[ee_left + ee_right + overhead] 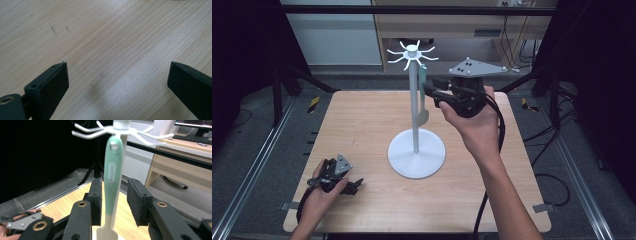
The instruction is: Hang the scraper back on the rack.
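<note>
A slim spatula with a mint-green handle and white blade [112, 182] hangs by its handle hole from a hook of the white pronged utensil stand [416, 117] on the light wooden bench [362, 120]. The right hand-held gripper [114, 202] brackets the handle, jaws apart and not yet pressing. The spatula looks light, stiff and smooth, so it probably suits a mid-handle grip. The left hand-held gripper [117, 82] rests spread wide on the bench.
</note>
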`<state>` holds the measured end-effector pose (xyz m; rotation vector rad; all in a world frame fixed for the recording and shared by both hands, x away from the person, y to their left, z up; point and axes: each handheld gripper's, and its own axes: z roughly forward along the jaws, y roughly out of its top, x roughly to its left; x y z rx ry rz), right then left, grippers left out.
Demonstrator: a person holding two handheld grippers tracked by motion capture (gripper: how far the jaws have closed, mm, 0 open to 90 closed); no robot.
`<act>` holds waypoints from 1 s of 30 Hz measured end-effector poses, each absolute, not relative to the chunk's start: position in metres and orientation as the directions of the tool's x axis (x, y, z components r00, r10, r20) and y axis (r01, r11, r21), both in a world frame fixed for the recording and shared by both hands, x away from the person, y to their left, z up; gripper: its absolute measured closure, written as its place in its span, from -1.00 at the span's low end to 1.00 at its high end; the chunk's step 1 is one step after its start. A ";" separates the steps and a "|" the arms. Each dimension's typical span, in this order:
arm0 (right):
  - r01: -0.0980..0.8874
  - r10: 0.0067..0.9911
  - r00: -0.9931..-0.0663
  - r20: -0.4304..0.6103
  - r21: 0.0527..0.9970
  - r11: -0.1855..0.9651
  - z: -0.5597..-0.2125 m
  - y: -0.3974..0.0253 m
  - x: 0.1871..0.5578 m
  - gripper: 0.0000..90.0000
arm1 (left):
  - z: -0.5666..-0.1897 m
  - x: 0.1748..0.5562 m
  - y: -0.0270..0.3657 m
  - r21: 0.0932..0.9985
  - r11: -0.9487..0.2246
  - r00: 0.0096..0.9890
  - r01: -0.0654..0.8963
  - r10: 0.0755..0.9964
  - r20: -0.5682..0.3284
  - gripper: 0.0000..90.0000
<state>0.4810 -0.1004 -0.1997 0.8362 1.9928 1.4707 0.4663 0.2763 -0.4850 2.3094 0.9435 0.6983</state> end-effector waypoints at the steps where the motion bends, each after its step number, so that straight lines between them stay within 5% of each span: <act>1: 0.171 0.738 -0.673 -0.048 0.961 0.219 -0.200 -0.100 0.481 0.43 | -0.485 0.466 0.276 0.648 -0.606 0.620 0.460 0.742 0.254 -0.93; 8: 0.196 0.765 -0.643 -0.044 0.955 0.221 -0.209 -0.114 0.479 0.30 | -0.485 0.466 0.276 0.647 -0.607 0.619 0.461 0.742 0.255 -0.93; 30: 0.268 0.849 -0.528 -0.034 0.942 0.204 -0.252 -0.153 0.477 -0.61 | -0.485 0.466 0.277 0.641 -0.610 0.624 0.466 0.740 0.251 -0.93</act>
